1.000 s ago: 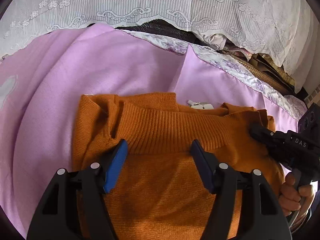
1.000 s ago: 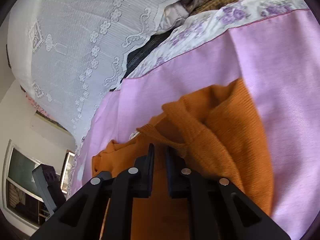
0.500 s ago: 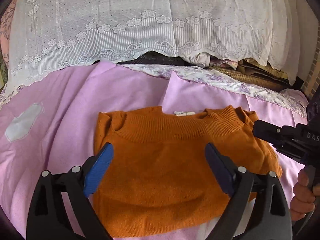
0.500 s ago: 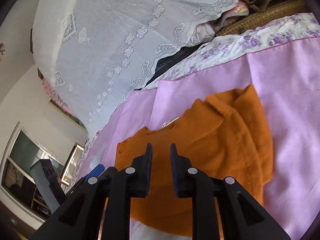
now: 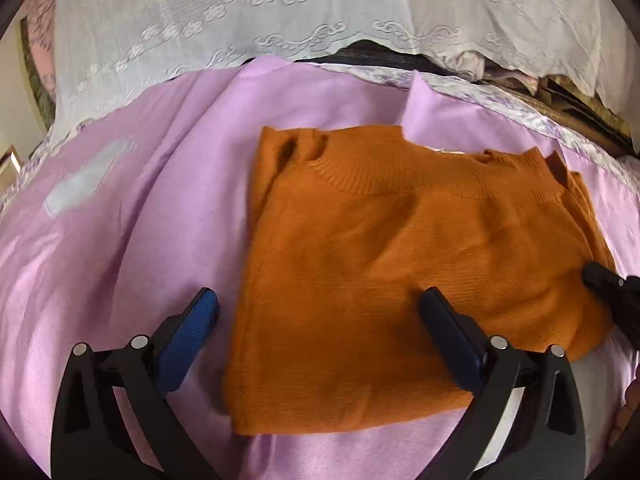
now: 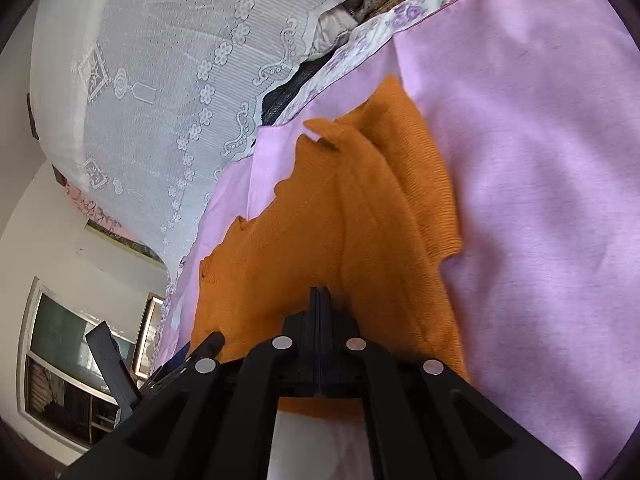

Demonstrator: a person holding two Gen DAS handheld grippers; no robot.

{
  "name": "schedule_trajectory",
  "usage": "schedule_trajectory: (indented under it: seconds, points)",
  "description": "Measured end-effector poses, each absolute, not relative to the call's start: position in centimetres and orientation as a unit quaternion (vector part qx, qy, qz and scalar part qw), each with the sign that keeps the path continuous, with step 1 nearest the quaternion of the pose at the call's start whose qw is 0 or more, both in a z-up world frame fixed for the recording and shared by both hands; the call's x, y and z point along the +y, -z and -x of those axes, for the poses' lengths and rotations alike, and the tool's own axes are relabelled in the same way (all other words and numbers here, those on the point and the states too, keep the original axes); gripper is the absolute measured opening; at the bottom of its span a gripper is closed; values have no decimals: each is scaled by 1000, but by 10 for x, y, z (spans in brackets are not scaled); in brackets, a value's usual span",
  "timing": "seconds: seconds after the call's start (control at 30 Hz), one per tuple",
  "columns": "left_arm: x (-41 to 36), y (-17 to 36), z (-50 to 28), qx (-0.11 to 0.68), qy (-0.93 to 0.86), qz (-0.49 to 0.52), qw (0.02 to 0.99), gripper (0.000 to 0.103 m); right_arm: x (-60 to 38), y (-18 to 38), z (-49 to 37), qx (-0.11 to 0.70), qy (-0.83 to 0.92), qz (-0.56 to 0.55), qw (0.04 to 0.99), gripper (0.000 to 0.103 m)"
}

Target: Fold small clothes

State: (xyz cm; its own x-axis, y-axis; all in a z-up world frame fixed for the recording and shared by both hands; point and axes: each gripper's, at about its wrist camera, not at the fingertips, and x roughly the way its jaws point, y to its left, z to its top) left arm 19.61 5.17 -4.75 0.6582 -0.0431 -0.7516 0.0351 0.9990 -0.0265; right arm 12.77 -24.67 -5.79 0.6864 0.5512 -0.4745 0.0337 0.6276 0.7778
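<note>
On the lilac bedsheet [image 5: 140, 220], the folded orange sweater [image 5: 400, 248] lies beneath both claws: left claw [image 5: 320, 320] still widening, empty; right claw [image 6: 320, 300] clenched, empty.

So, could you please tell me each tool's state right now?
Left tool: opening wide, holding nothing, over the orange sweater.
Right tool: closed, empty.

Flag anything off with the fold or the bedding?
Orange sweater lies folded but uneven: its right edge shows layers stepped rather than flush. A pale grey patch marks the pink sheet at left.
</note>
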Motion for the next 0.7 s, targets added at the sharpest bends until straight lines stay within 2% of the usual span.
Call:
schedule_trajectory:
  seconds: [0.13, 0.2, 0.3, 0.33, 0.37, 0.43, 0.53, 0.6, 0.7]
  points:
    - [80, 44, -183, 409, -4, 54, 911, 99, -262, 59, -115, 354, -119, -405, 834, 0]
    - [81, 37, -168, 393, -18, 48, 918, 98, -267, 53, -104, 346, -100, -412, 837, 7]
    - [69, 24, -147, 366, 17, 46, 929, 98, -258, 31, -89, 318, -107, -382, 861, 8]
    - [64, 21, -142, 358, 32, 45, 932, 98, -252, 25, -84, 311, -116, -371, 867, 13]
    - [57, 19, -140, 354, 42, 40, 933, 98, -247, 20, -81, 307, -124, -362, 871, 24]
    - [44, 21, -140, 357, 53, 18, 932, 98, -233, 16, -78, 308, -133, -340, 879, 33]
    - [31, 41, -155, 400, 35, -18, 916, 98, -214, 25, -79, 333, -131, -303, 883, 33]
    - [35, 56, -169, 441, 38, -3, 897, 99, -212, 38, -85, 358, -125, -304, 874, 30]
    - [43, 54, -169, 439, 46, 16, 897, 99, -225, 48, -89, 363, -137, -346, 854, 28]
